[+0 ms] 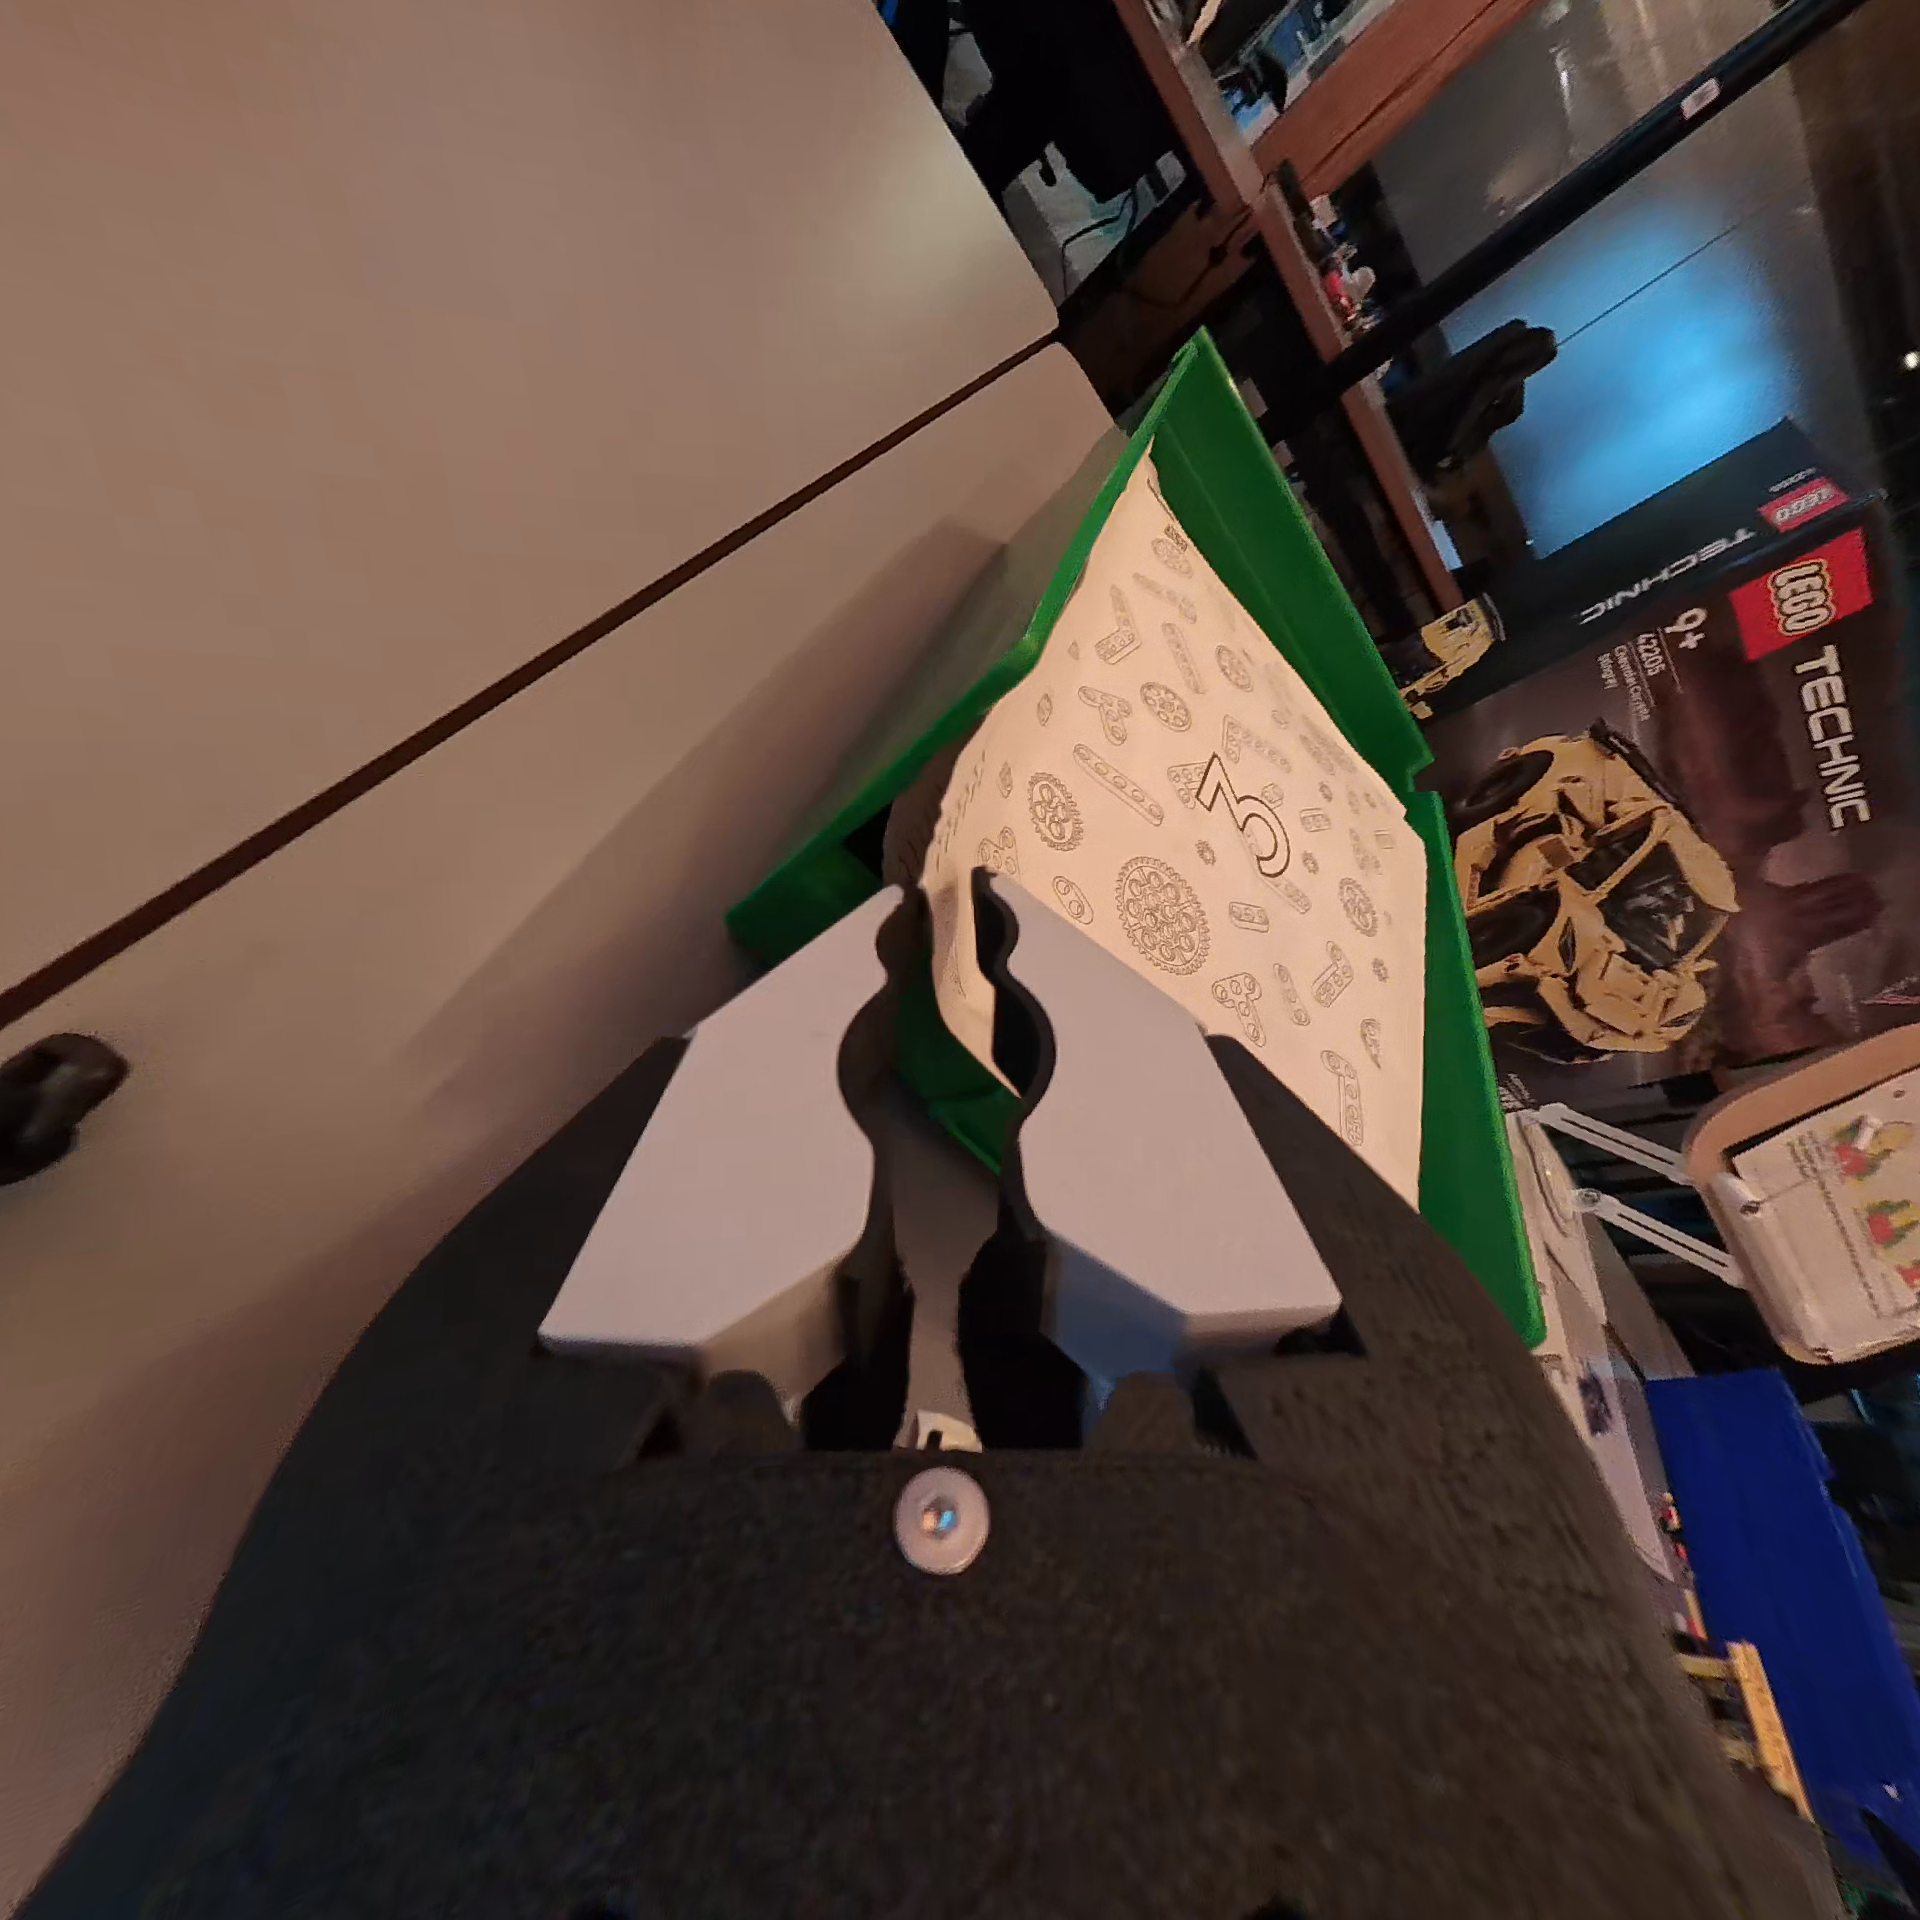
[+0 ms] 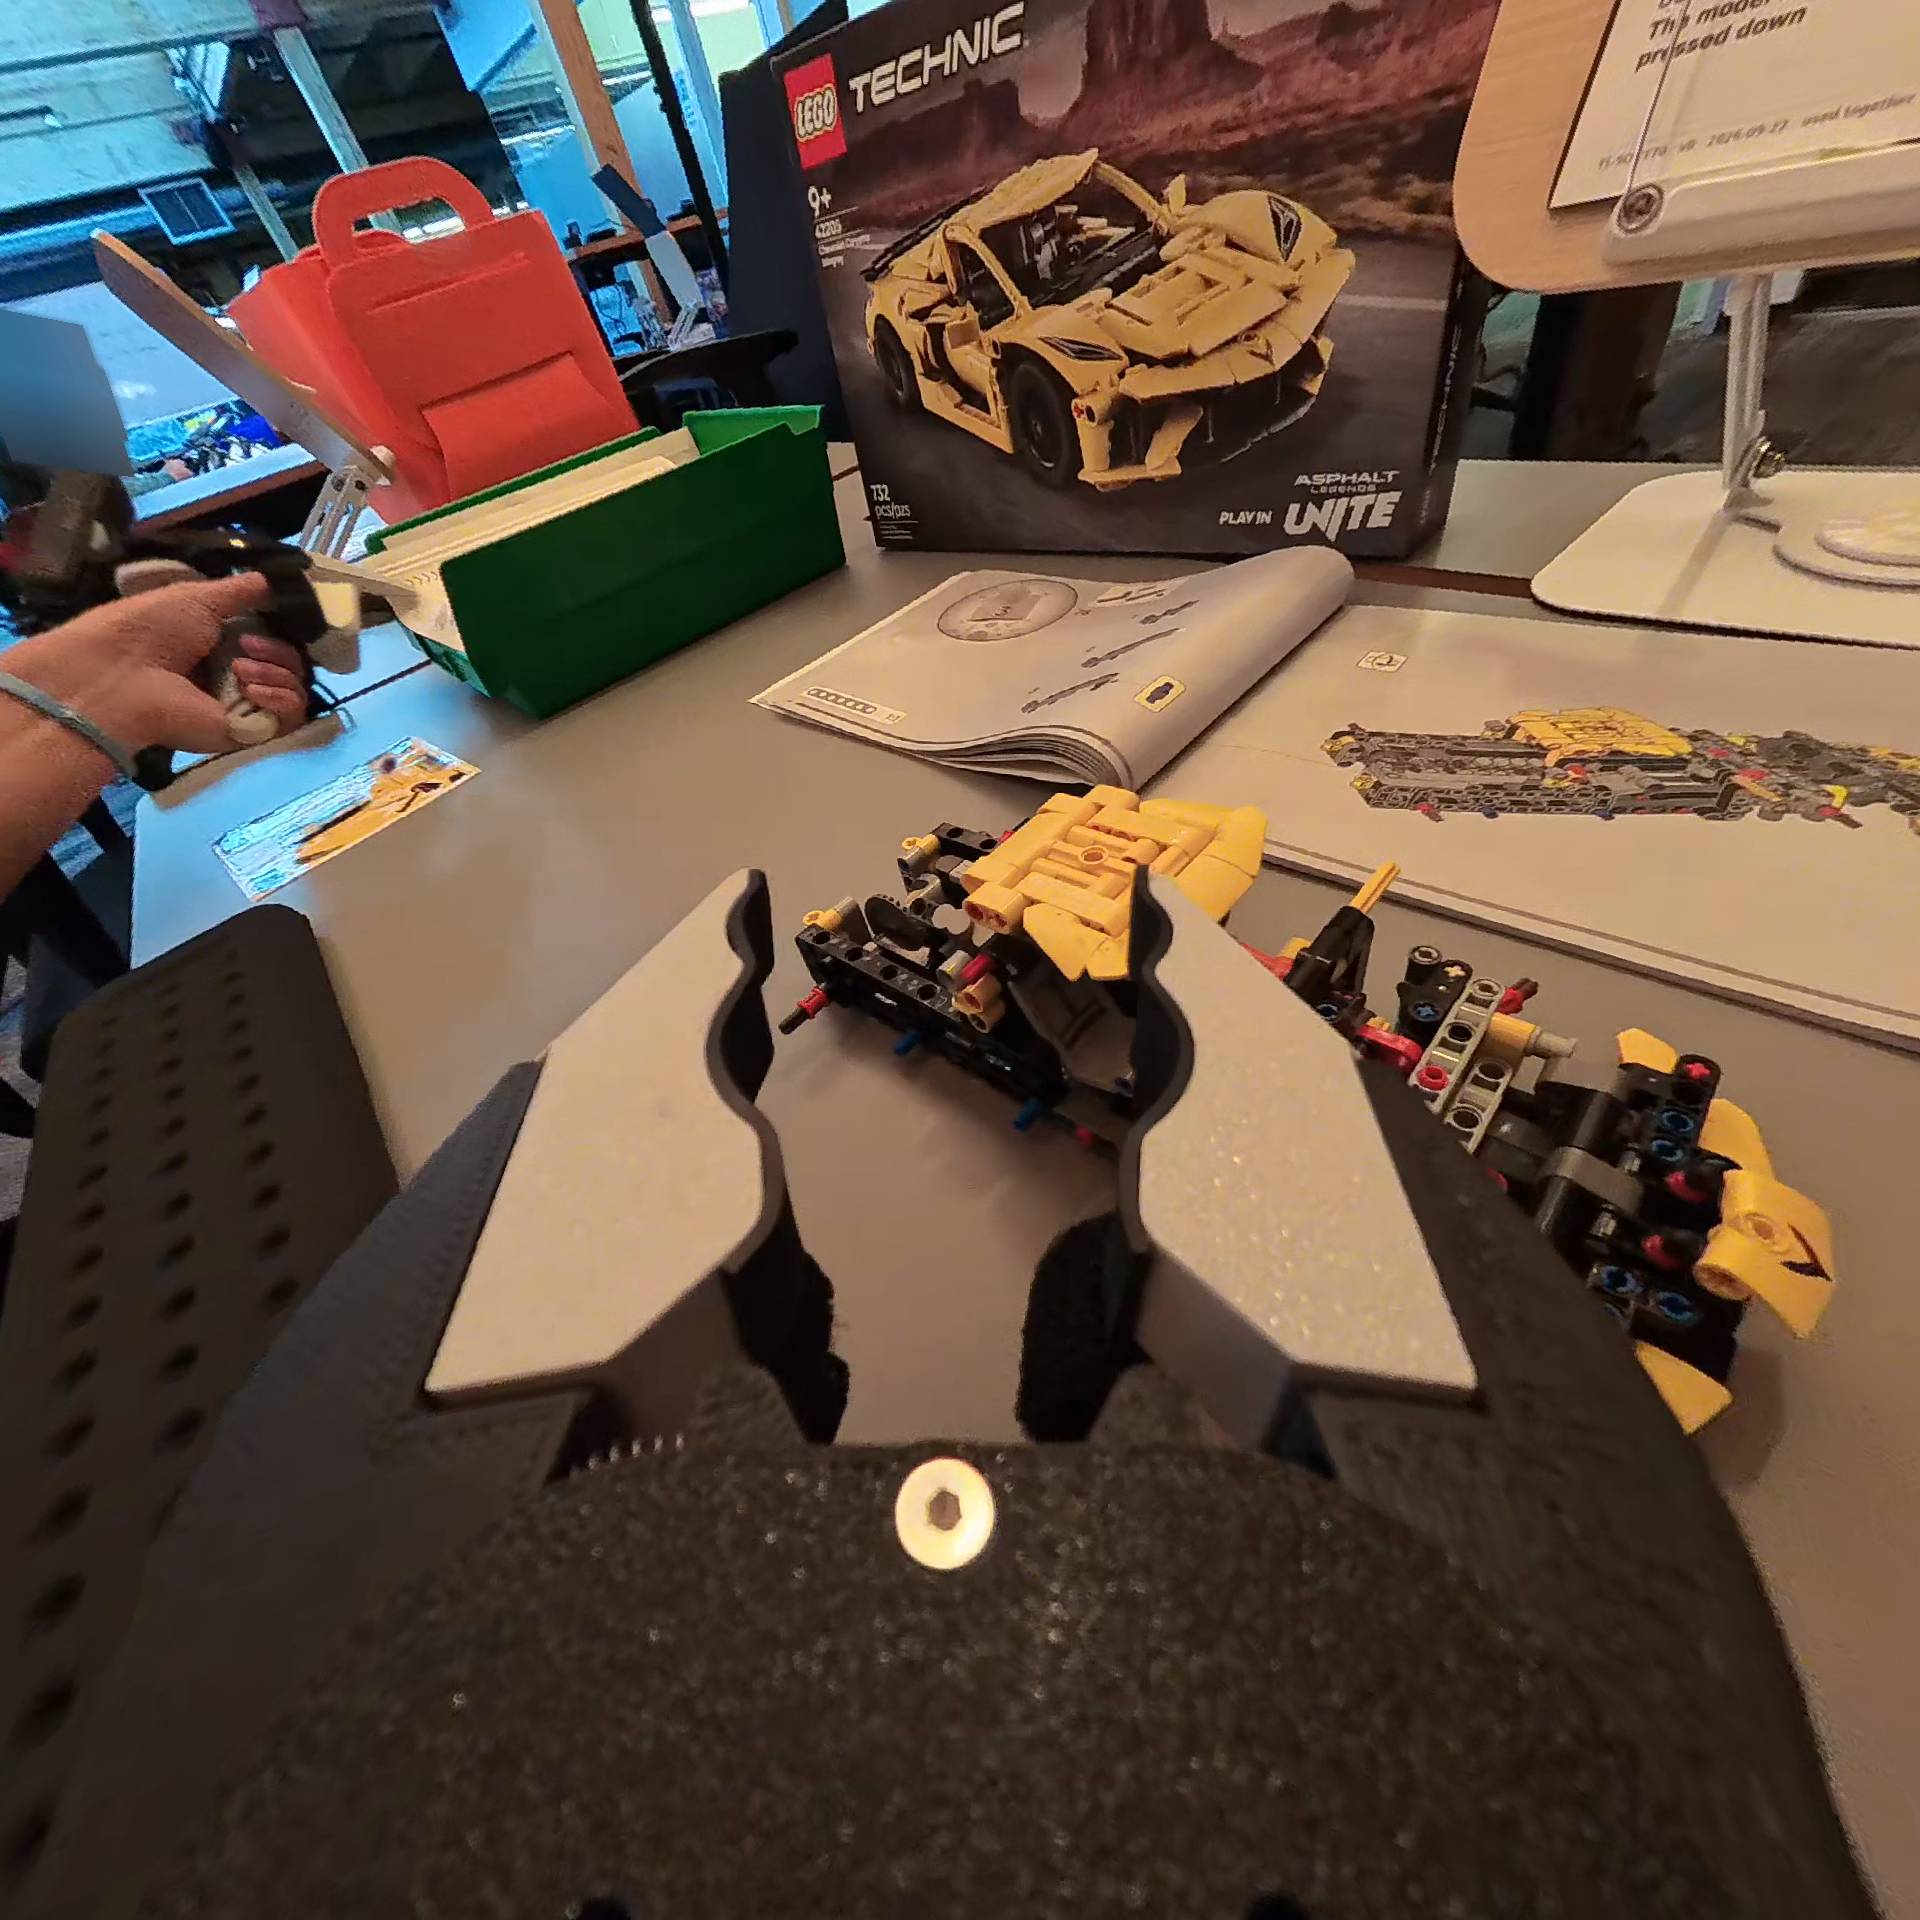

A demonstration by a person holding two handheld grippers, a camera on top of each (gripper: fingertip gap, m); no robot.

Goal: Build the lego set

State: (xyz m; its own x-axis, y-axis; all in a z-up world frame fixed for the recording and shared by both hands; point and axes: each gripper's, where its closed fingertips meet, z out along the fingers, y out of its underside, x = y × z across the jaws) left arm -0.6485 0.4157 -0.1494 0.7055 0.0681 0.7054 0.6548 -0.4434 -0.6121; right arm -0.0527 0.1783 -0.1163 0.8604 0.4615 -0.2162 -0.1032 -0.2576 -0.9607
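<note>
A paper bag is pinched at its near edge by the closed left gripper, the rest of it lying straight ahead inside the green bin, long axis running away from the jaws. More white bags are seen in that bin. The right gripper hovers open and empty, the half-built car just beyond its tips on the table.

Writing stands on the car box at 12 o'clock, the white paper bag, the clipped sheet at 1 o'clock.
</note>
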